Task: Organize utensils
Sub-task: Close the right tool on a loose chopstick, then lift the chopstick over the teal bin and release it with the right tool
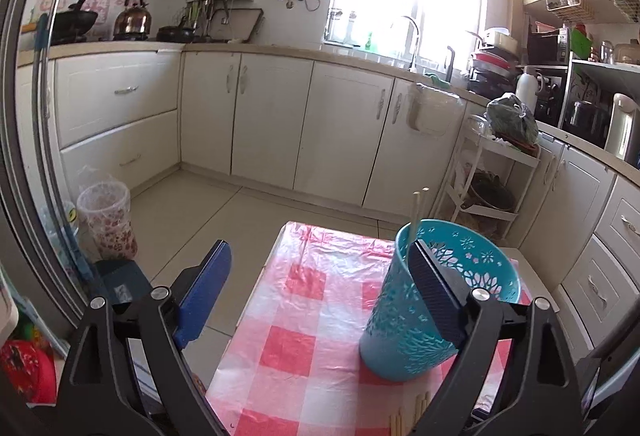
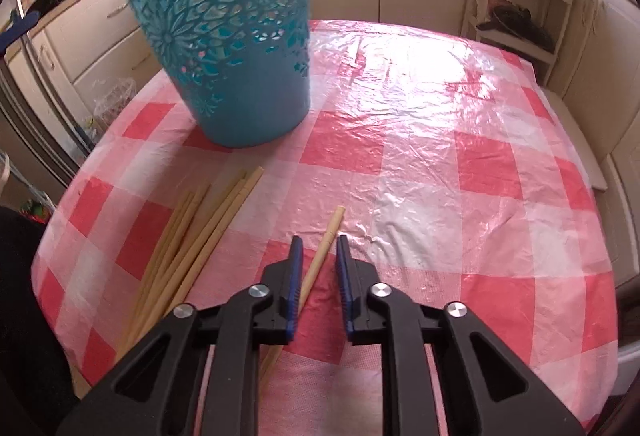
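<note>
Starting nearest the right wrist camera: the right gripper (image 2: 319, 240) points down at the table, jaws narrow but not closed. One loose chopstick (image 2: 334, 222) lies slantwise between the pads. It runs close along the left pad, and the right pad stands clear of it. I cannot tell whether the left pad touches it.

Just to the left lies a bundle of chopsticks (image 2: 192, 236), flat on the pink checked tablecloth (image 2: 440, 176) and fanned slightly at the far ends.

Beyond the bundle stands the teal basket (image 2: 236, 48), upright, with flower cut-outs in its wall. Its rim is cut off at the top of this view, so its contents are not visible here.

Left wrist view: the left gripper (image 1: 320, 248) is spread wide with nothing between the pads. Its right finger overlaps the near side of the basket; whether they touch I cannot tell. This view looks in over the rim: two chopsticks (image 1: 418, 208) stand inside, leaning on the near-left wall, tips above the rim. Only the ends of the bundle show at the bottom edge.

Farther off, in the left view only: a lined waste bin (image 1: 106, 220) on the floor and a kettle (image 1: 134, 16) on the counter.
</note>
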Tool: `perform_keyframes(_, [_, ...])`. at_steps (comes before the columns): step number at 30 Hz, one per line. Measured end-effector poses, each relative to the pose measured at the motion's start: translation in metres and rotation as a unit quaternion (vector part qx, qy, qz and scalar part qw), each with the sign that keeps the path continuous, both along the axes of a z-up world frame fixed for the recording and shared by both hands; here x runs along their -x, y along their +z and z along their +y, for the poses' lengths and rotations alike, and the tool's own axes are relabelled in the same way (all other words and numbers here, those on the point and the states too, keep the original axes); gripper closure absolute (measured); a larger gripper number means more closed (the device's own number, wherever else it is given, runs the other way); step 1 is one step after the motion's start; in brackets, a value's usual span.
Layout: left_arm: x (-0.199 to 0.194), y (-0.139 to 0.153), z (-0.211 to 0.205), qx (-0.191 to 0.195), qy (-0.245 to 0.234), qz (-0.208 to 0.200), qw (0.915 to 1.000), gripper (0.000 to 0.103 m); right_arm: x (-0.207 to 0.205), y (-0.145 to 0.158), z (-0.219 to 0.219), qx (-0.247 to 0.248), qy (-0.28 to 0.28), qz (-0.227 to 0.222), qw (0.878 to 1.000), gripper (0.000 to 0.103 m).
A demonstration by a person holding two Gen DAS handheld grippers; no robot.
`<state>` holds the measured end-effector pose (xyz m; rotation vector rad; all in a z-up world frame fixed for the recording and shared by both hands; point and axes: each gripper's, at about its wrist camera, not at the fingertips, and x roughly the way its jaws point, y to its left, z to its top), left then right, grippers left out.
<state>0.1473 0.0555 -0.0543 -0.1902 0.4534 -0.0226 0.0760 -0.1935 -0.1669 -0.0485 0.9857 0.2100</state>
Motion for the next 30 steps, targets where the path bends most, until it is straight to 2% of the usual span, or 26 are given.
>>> perform_keyframes(2, [-0.002,-0.004,0.010,0.017,0.003,0.006,0.9998,0.017,0.002,0.003,0.004,-0.021,0.026,0.005,0.999,0.097])
perform_keyframes(6, [-0.001,-0.003,0.012,0.024,0.001,0.003,0.9997,0.017,0.007,0.001,0.018,0.035,0.040,0.013,0.998,0.097])
perform_keyframes(10, [-0.005,-0.007,0.014,0.032,-0.002,0.014,0.9994,0.017,0.009,0.002,0.028,0.062,0.043,0.011,0.997,0.097])
perform_keyframes(12, [-0.008,-0.011,0.015,0.032,0.004,0.021,0.9993,0.017,0.008,0.006,0.017,0.022,0.030,0.018,0.999,0.097])
perform_keyframes(14, [-0.010,-0.014,0.017,0.034,0.006,0.029,0.9990,0.017,0.008,0.024,0.000,-0.057,0.015,0.011,0.998,0.097])
perform_keyframes(18, [-0.015,-0.020,0.019,0.043,0.011,0.047,0.9979,0.017,0.011,0.089,-0.030,-0.199,0.007,-0.057,0.978,0.097])
perform_keyframes(22, [-0.021,-0.027,0.018,0.051,0.010,0.064,0.9966,0.017,-0.006,0.161,-0.043,-0.286,0.003,-0.146,0.947,0.097])
perform_keyframes(24, [-0.022,-0.029,0.017,0.051,0.011,0.066,0.9965,0.017,-0.021,0.188,-0.044,-0.303,-0.012,-0.192,0.933,0.097])
perform_keyframes(26, [-0.022,-0.029,0.017,0.049,0.012,0.066,0.9965,0.017,-0.039,0.205,-0.041,-0.296,-0.041,-0.230,0.926,0.097])
perform_keyframes(30, [-0.024,-0.032,0.018,0.051,0.016,0.072,0.9960,0.017,-0.081,0.212,-0.022,-0.264,-0.087,-0.289,0.916,0.097])
